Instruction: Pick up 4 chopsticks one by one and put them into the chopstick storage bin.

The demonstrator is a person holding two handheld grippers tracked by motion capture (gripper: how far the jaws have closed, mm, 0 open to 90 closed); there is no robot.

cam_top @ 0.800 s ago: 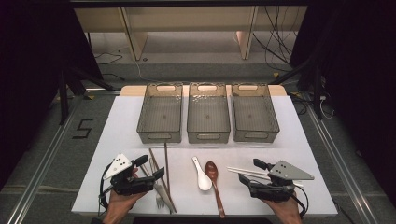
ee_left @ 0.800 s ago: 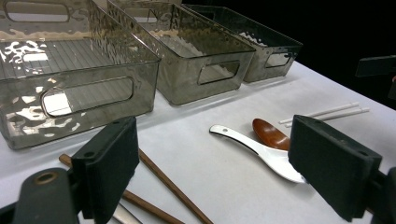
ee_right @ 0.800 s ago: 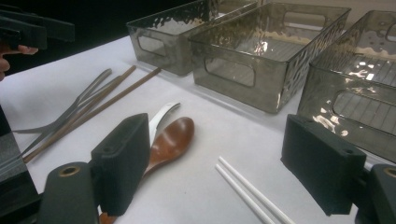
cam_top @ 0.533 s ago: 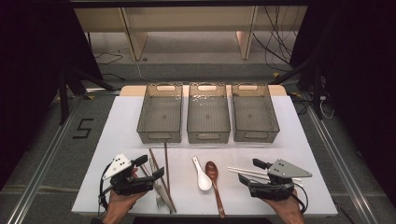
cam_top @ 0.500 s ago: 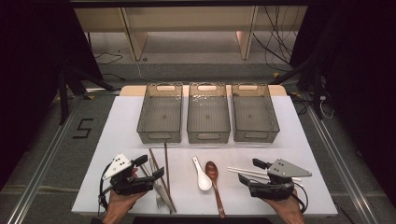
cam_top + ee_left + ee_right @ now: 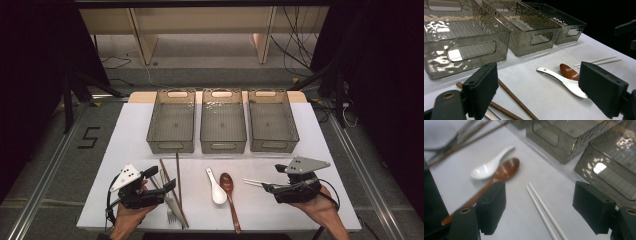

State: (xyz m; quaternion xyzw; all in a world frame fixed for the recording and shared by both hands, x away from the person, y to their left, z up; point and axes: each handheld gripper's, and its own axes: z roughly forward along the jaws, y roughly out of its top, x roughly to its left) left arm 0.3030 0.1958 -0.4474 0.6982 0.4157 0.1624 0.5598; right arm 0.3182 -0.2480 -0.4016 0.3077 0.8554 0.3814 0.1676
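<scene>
On the white worktop (image 6: 130, 145), both grippers' fingers are spread and empty, the left gripper (image 6: 167, 184) near brown chopsticks (image 6: 178, 175), the right gripper (image 6: 267, 187) near white chopsticks (image 6: 254, 182).

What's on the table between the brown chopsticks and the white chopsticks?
Two spoons lie there side by side in the high view: a white spoon and, next to it, a brown wooden spoon, between the brown chopsticks and the white chopsticks.

Count of items on the counter (image 6: 130, 150)

Three grey see-through bins (image 6: 223, 128) stood in a row; nearer lay two brown chopsticks (image 6: 178, 175), two white chopsticks (image 6: 253, 182), one white spoon (image 6: 216, 188), one brown wooden spoon (image 6: 229, 192) and one metal fork (image 6: 171, 209). Two grippers (image 6: 160, 180) were in hand.
</scene>
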